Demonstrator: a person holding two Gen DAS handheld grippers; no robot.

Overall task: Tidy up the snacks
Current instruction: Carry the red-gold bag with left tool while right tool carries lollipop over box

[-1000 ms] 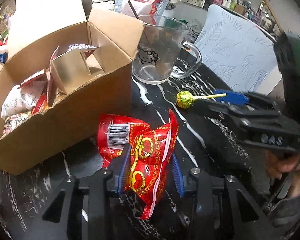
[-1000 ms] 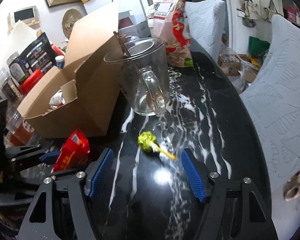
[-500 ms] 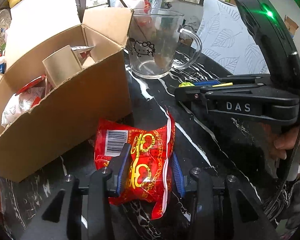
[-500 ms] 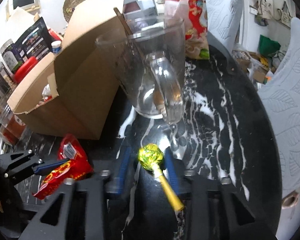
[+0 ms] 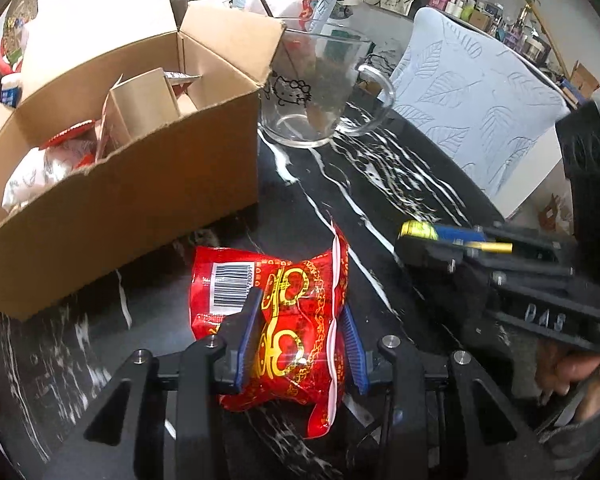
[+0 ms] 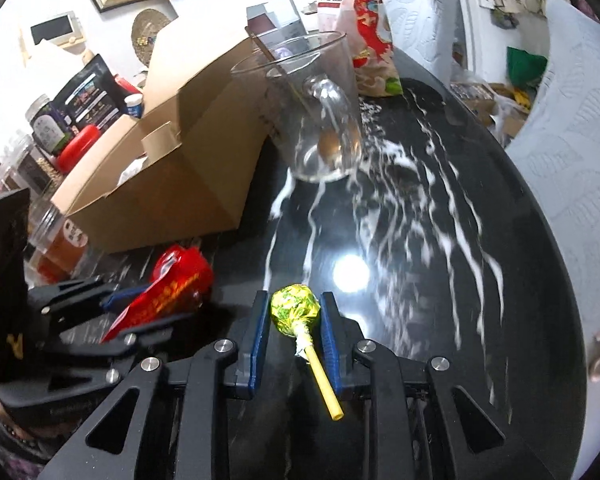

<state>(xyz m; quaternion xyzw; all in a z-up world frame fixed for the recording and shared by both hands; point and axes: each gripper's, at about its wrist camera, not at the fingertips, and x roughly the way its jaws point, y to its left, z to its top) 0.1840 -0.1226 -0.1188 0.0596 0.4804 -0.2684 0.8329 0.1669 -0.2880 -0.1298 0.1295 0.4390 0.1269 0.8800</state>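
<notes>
Left gripper (image 5: pixel 300 334) stood narrowed on the red snack packet (image 5: pixel 274 308); both blue pads pressed into its crumpled sides. The packet's barcode end pointed toward the cardboard box (image 5: pixel 116 184), just short of the box's near wall, and its lower edge hung over the dark marbled surface (image 5: pixel 380 184). Gripper pitched steeply down.

Right gripper (image 6: pixel 293 318), on the side of the packet away from the box, had its jaws nearly together on the lollipop (image 6: pixel 296 308). The green-yellow wrapped head sat between the pads, touching the right-hand one; contact with the left-hand pad was too close to call. The yellow stick ran back toward the camera at a slant. This gripper also tilted downward, fingers aimed toward the glass mug (image 6: pixel 316 116). A bit of the hand (image 5: pixel 568 368) holding it showed at the frame edge, mostly cut off.

The box stood open, flaps up, with white and red packets and a small inner carton, partly hidden by the near wall. The mug stood at the box's far corner, just beside it, handle away from the box. Beyond the mug, a large printed snack bag (image 6: pixel 352 28), top cut off.
</notes>
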